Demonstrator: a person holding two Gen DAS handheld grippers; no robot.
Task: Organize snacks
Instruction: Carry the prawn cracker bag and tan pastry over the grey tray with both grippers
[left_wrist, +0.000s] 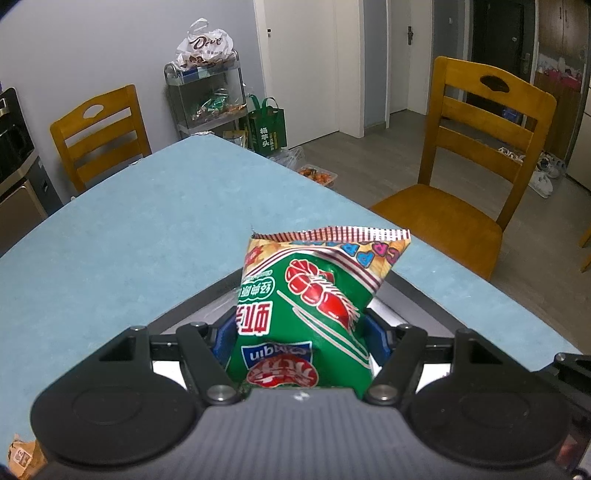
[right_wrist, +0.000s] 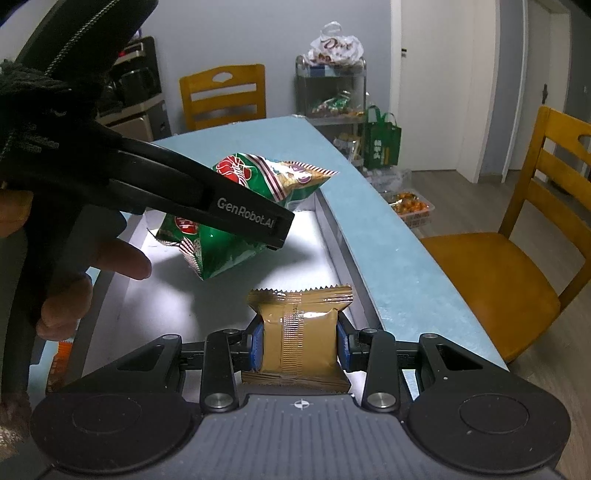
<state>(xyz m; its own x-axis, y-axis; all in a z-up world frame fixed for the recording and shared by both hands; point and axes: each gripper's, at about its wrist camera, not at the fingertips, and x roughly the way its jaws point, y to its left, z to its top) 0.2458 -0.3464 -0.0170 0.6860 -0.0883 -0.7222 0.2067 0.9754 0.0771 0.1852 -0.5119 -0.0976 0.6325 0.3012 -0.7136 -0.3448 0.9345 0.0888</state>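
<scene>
Crinkled foil catches the light on both snacks. The left gripper (left_wrist: 299, 334) clamps a puffy green shrimp-cracker bag (left_wrist: 306, 314) between its blue pads, the bag's serrated, red-striped seal pointing away from the camera. The right gripper (right_wrist: 300, 341) pinches a flat, square tan packet (right_wrist: 300, 332) with zigzag-cut ends, its pads pressed against the two sides. Both snacks hang over a shallow white tray (right_wrist: 155, 314) with a smooth, glossy floor and grey walls; in the right wrist view the green bag casts a shadow on that floor, so it sits above it, not on it. A hand (right_wrist: 70, 291) in a dark knitted cuff holds the left gripper's handle.

The tray lies on a matte, pale-blue tabletop (left_wrist: 147, 221) with a rounded edge. Around it stand two wooden chairs with slatted backs, one at the far end (left_wrist: 99, 136) and one at the side (left_wrist: 476, 162). A metal wire shelf cart (left_wrist: 207, 99) against the grey wall carries a white plastic bag (left_wrist: 203, 46) on top. A green tote bag (left_wrist: 267, 127) stands on the wood-look floor beside it, near a clear box of orange-wrapped items (left_wrist: 317, 175).
</scene>
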